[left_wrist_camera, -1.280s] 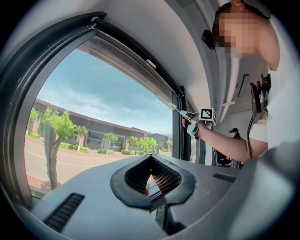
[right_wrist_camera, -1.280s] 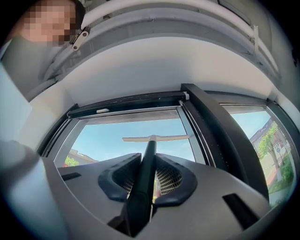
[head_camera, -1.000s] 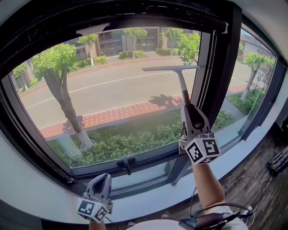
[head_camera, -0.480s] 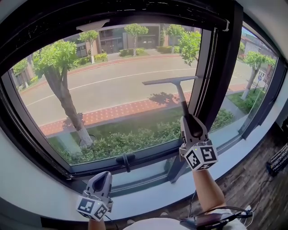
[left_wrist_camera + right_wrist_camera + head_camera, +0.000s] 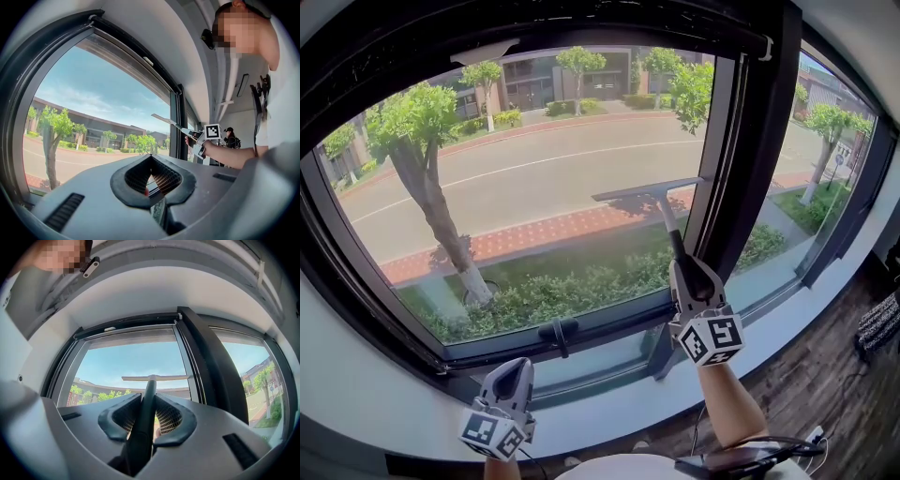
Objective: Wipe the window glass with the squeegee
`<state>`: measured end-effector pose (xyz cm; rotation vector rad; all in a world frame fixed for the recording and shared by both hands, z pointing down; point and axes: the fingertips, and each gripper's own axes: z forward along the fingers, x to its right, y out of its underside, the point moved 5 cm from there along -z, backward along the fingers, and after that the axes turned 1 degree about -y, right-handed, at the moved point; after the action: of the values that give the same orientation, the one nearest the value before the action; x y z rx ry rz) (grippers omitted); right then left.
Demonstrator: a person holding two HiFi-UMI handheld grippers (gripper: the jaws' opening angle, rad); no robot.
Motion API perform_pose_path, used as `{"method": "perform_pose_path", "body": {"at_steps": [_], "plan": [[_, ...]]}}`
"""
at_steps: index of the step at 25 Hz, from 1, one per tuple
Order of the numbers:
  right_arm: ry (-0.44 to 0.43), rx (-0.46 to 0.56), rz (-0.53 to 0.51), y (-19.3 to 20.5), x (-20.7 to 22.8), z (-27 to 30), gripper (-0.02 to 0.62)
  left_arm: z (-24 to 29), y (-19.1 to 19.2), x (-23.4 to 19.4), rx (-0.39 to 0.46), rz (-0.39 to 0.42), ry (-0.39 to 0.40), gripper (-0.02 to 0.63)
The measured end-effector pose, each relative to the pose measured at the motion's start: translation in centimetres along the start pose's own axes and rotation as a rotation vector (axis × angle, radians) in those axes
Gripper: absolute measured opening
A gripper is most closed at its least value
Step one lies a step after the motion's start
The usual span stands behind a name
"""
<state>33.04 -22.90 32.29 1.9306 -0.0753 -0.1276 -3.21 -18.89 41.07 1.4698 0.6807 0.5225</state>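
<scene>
The squeegee point(image 5: 647, 191) has a pale blade lying level against the window glass point(image 5: 525, 178), at the pane's lower right, and a dark handle running down from it. My right gripper point(image 5: 683, 266) is shut on that handle just above the sill. In the right gripper view the handle point(image 5: 145, 413) runs up between the pads to the blade point(image 5: 154, 378). My left gripper point(image 5: 517, 369) hangs low at the left below the window with its tips together and nothing in them. The left gripper view shows the squeegee point(image 5: 167, 121) and my right gripper point(image 5: 198, 138) at a distance.
A black window handle point(image 5: 557, 331) sticks out of the lower frame between the grippers. A thick black mullion point(image 5: 755, 141) stands just right of the squeegee. A white sill point(image 5: 609, 408) runs under the window. Cables lie on the wooden floor point(image 5: 825, 375) at the right.
My right gripper has drawn the squeegee down the glass, so the blade sits clearly lower than a second ago. The left gripper has stayed put.
</scene>
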Motion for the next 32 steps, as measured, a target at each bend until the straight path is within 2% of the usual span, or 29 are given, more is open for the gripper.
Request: {"method": "perform_pose_path", "body": {"at_steps": [32], "plan": [[0.006,-0.099,0.041,5.7,-0.4,-3.0,0.100,0.9,1.0,0.3,-0.025,-0.012,0.004,0.018]]}}
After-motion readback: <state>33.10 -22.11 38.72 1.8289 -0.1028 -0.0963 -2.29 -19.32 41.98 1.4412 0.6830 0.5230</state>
